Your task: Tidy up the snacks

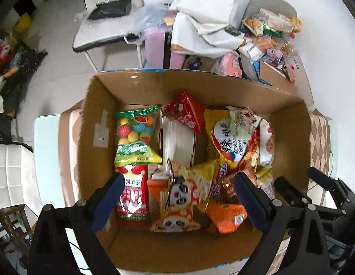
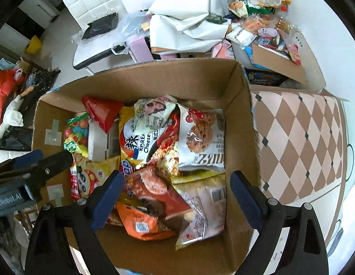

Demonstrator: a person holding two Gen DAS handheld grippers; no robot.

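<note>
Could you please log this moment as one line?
left gripper: open, empty | right gripper: open, empty | both above cardboard box | snacks inside

My two wrist views look steeply down, close over the cardboard box [image 1: 104,96] — left side, right side. Both share its snack packets [image 2: 154,137].

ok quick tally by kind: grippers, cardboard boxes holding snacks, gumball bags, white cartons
grippers: 2 (left gripper, right gripper)
cardboard boxes holding snacks: 2 (near box, far box)
gumball bag: 1
white carton: 1
total: 6
</note>
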